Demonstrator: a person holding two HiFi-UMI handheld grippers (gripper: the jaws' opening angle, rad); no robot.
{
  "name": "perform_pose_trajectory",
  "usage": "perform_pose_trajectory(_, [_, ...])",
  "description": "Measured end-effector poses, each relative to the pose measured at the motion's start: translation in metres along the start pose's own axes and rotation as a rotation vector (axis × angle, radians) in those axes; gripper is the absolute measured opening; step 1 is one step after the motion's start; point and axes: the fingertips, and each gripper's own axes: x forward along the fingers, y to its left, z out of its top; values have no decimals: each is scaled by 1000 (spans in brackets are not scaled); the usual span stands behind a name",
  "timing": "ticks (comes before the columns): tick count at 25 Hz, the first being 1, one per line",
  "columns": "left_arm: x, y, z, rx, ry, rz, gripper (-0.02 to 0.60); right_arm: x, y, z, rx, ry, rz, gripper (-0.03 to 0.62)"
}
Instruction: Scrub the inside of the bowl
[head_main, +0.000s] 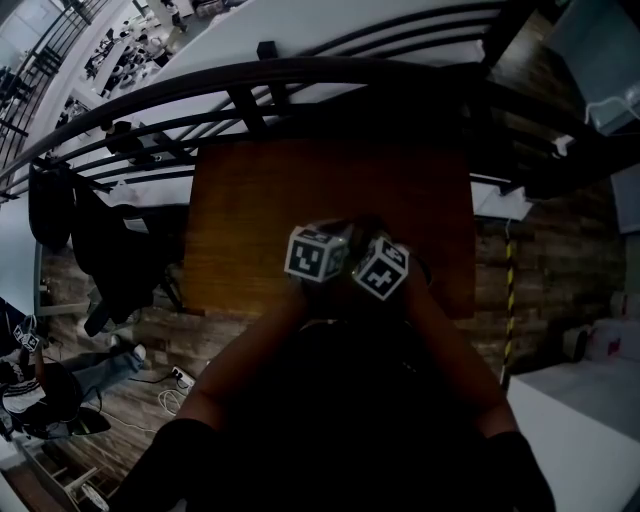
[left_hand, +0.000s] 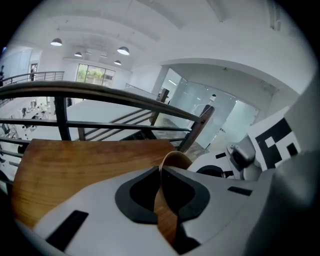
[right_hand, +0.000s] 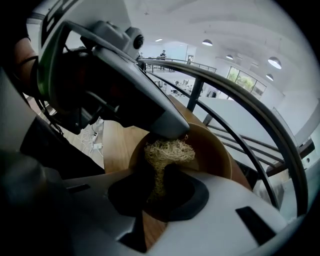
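Observation:
In the left gripper view, my left gripper (left_hand: 161, 172) is shut on the thin rim of the brown wooden bowl (left_hand: 176, 159). The rim is pinched between the dark pads. In the right gripper view, my right gripper (right_hand: 159, 180) is shut on a straw-coloured fibrous scrubber (right_hand: 169, 150). The scrubber's tuft lies inside the bowl (right_hand: 215, 150), right under the left gripper's body (right_hand: 125, 90). In the head view the two marker cubes, left (head_main: 318, 253) and right (head_main: 381, 268), sit side by side over the wooden table (head_main: 250, 210) and hide the bowl.
The small wooden table (left_hand: 75, 165) stands against a dark metal railing (head_main: 300, 80) with a drop to a lower floor beyond it. A person's dark sleeves fill the lower part of the head view. A cable and power strip (head_main: 178, 378) lie on the plank floor at the left.

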Motion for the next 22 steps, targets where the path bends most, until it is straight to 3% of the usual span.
perform_pose_trajectory(12, [6, -11, -15, 29, 42, 1, 12, -23, -45, -21, 11, 37, -141, 69])
perform_pose_trajectory(16, [6, -25, -11, 17, 37, -34, 12, -17, -41, -16, -14, 27, -138, 69])
perform_pose_trajectory(22, [0, -24, -2, 26, 10, -23, 14, -14, -23, -7, -26, -12, -84, 67])
